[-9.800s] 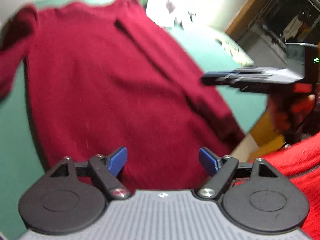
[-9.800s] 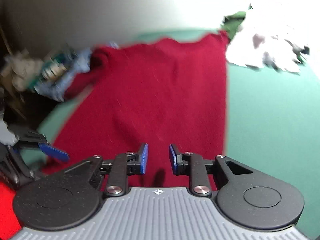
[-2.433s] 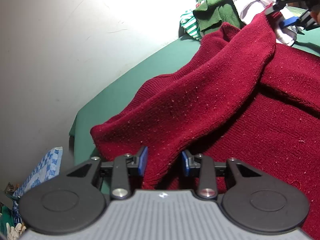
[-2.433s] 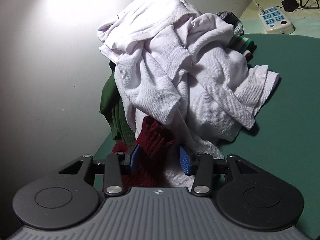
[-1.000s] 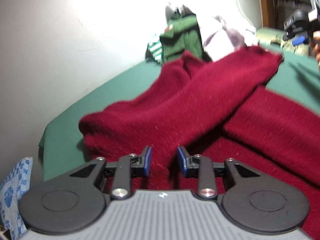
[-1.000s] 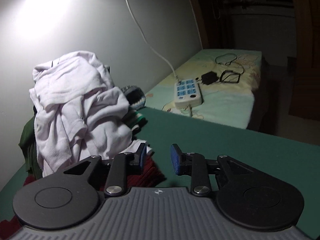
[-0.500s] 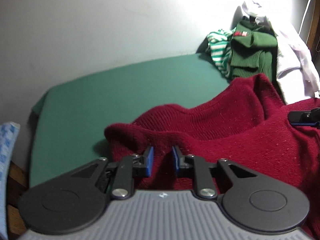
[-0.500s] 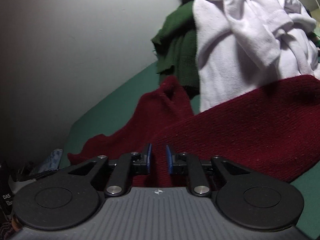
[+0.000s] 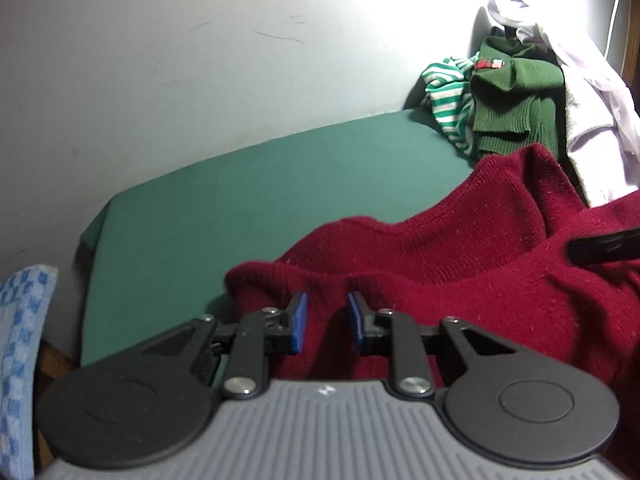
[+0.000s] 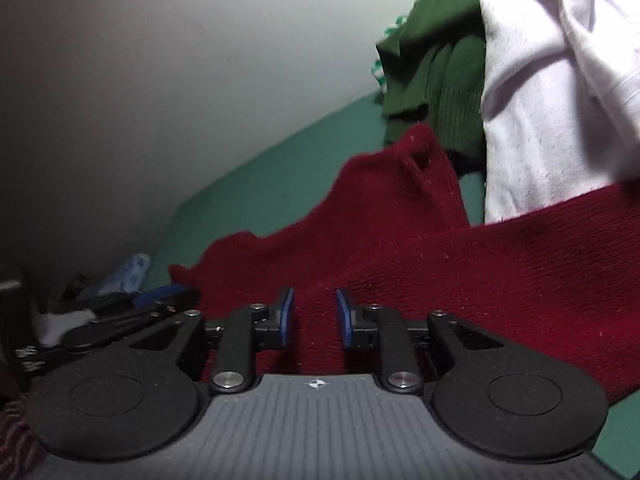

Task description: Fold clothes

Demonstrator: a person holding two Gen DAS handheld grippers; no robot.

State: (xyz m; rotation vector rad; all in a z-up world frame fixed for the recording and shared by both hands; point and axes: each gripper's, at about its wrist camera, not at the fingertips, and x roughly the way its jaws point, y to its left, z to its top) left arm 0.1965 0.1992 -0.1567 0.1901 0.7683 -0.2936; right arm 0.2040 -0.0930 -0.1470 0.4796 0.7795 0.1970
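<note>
Your left gripper [image 9: 326, 322] had its blue fingers [image 9: 298, 322] parted a little over a ridge of the red sweater [image 9: 460, 280], the knit lying between them; they had just been easing apart after the tighter squeeze half a second before, and I could not tell whether the pads still pressed the cloth. Your right gripper [image 10: 314, 318] showed the same: fingers [image 10: 286, 316] opening slightly from near shut, sweater [image 10: 480, 272] fabric between them. A second earlier that gripper had faced the bed and power strip; it had since swung round toward the wall. The sweater lay bunched on the green table [image 9: 240, 200], its sleeve no longer lifted as it had been earlier. Beyond it sat the green sweater [image 9: 516, 92], a striped garment [image 9: 448, 92] and the white clothes [image 10: 552, 92].
</note>
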